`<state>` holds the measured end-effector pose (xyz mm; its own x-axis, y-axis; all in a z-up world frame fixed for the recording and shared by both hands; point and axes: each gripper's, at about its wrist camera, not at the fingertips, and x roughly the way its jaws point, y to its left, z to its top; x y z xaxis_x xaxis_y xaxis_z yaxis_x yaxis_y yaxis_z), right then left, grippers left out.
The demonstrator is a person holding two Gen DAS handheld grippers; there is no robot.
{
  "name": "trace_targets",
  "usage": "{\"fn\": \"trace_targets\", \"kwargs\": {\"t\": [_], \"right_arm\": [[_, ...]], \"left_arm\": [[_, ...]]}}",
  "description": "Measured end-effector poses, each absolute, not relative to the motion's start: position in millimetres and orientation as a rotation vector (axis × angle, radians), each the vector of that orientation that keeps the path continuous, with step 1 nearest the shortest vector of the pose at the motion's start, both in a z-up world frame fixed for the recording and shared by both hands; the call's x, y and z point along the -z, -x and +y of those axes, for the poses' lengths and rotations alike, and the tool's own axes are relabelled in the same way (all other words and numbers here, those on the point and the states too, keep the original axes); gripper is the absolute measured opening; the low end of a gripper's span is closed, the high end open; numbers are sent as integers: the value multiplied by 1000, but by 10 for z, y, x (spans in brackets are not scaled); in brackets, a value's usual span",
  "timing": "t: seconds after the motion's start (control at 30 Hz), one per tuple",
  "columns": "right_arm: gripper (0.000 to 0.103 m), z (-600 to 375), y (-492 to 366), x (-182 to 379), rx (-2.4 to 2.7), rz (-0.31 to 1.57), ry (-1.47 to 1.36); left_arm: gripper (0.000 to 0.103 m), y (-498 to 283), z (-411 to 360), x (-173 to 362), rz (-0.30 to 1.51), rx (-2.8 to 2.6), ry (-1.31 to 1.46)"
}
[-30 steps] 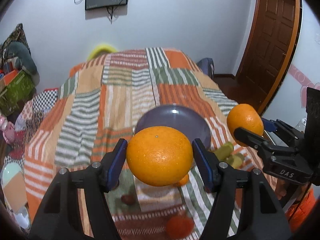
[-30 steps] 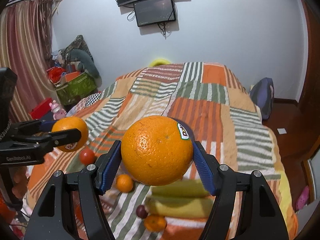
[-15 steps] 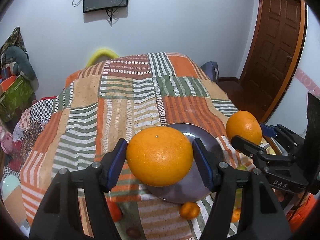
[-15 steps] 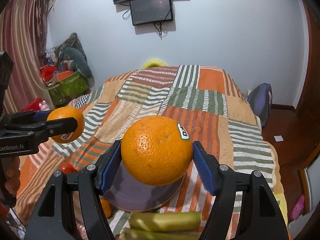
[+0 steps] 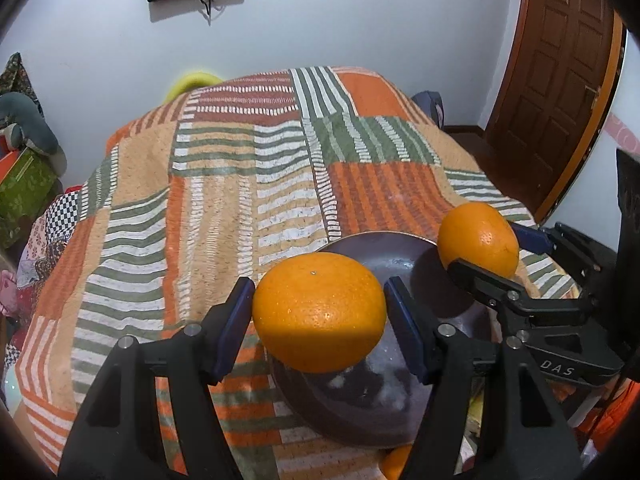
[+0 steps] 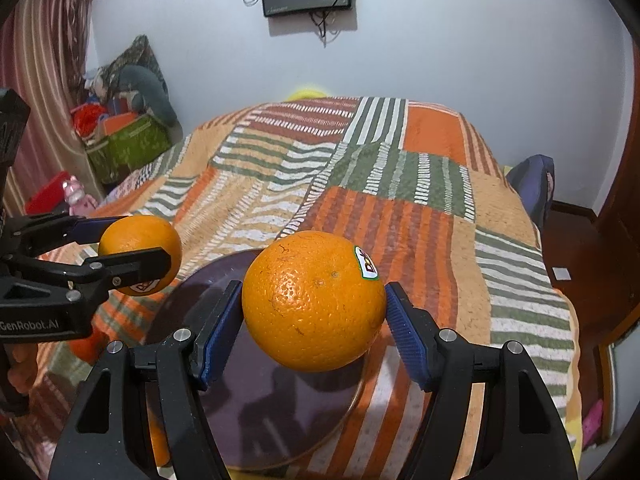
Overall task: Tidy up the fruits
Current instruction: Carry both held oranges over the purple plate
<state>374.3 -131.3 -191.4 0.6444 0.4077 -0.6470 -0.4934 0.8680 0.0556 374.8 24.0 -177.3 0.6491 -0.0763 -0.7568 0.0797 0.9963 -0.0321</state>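
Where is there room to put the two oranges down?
The purple plate is bare inside, under both oranges. The striped blanket beyond the plate's far rim is bare too. It is crowded at the plate's near edge, where small fruit lie beside each tool.

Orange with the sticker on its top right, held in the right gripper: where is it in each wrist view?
Left wrist: the stickered orange is right of centre, clamped in the right gripper, over the purple plate's far rim.
Right wrist: centre foreground, between the blue pads.
Shared landmark: the purple plate on the striped bedspread.
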Motion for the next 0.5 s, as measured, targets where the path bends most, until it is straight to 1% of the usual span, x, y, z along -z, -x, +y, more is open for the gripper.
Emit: {"fn": "trace_targets", "kwargs": {"t": [0.5], "right_arm": [[67, -1160, -4028, 2129, -580, 844, 193]], "left_arm": [[66, -4166, 219, 2152, 980, 94, -21]]}}
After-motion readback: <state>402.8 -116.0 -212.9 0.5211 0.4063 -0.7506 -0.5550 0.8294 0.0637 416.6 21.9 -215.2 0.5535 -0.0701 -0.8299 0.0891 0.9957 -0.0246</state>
